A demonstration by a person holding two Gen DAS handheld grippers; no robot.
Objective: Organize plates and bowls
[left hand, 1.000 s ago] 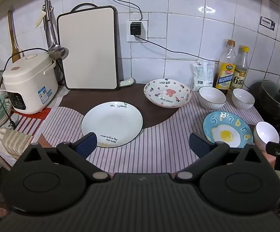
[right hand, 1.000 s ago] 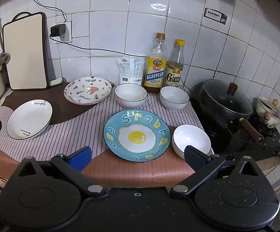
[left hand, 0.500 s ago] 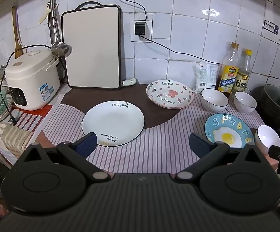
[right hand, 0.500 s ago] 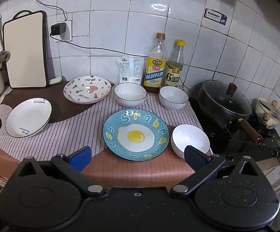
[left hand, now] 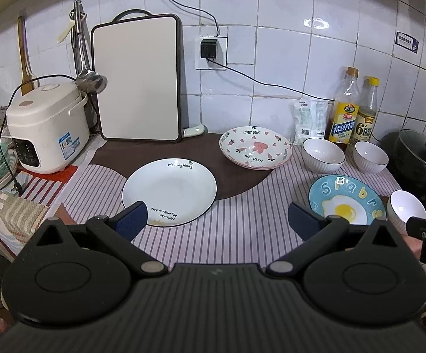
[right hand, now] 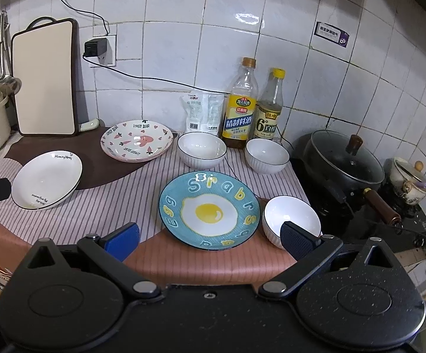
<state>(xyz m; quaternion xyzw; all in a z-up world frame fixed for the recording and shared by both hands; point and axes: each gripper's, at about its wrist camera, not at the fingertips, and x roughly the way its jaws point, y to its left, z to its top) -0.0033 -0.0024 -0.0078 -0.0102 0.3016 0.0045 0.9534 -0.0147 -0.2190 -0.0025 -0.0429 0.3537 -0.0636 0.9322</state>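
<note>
Right gripper [right hand: 210, 236] open, empty, above counter edge. Egg plate [right hand: 210, 210] between the fingers; white bowl [right hand: 291, 216] just right of it. Two bowls [right hand: 202, 149] behind, by bottles [right hand: 239, 106].

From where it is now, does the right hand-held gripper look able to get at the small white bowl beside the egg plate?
Probably yes. The right hand-held gripper is open, the bowl sits just ahead of its right finger, and nothing lies between them; the egg plate sits close beside it.
</note>
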